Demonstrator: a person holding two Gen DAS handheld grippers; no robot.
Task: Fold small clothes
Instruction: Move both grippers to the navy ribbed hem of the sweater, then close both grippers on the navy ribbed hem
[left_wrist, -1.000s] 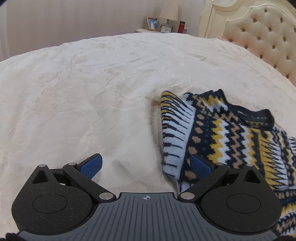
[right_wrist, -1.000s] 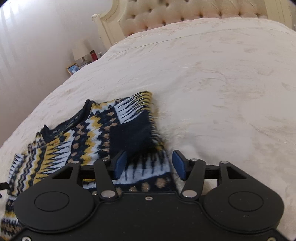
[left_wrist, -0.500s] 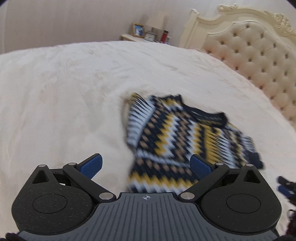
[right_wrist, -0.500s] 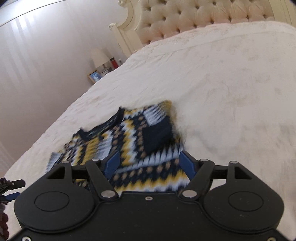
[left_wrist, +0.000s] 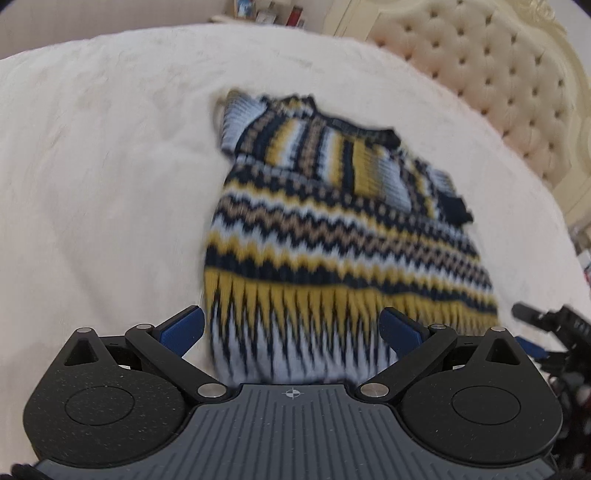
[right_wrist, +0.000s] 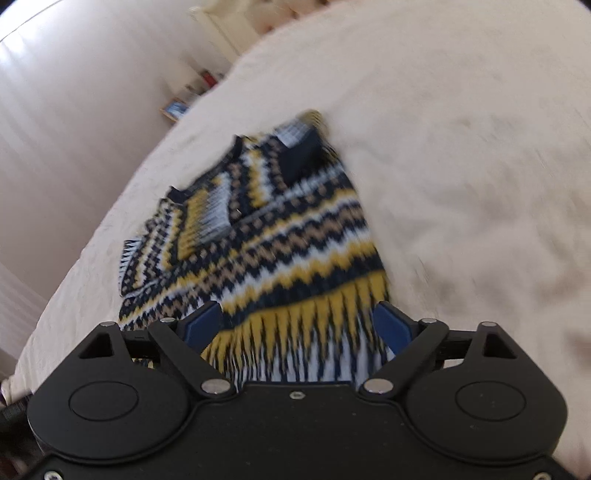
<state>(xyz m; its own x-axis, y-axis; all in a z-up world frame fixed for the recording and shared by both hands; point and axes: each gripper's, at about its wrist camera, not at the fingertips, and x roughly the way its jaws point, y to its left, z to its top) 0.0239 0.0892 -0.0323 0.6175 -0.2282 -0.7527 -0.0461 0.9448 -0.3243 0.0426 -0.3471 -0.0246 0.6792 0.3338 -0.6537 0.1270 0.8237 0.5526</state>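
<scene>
On the bed (left_wrist: 92, 184) lay the sweater (left_wrist: 332, 229), sleeves folded in. Both claws, left (left_wrist: 291, 330) and right (right_wrist: 297, 326), hovered released over its hem; gripping both corners evenly would probably fold it straight.

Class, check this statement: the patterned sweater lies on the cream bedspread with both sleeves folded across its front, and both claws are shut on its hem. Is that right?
One detail is wrong: both claws are open, not shut. The left claw and right claw each have their blue pads spread apart over the hem in their own wrist views. The sweater does lie on the bedspread with its sleeves folded across its front.
</scene>
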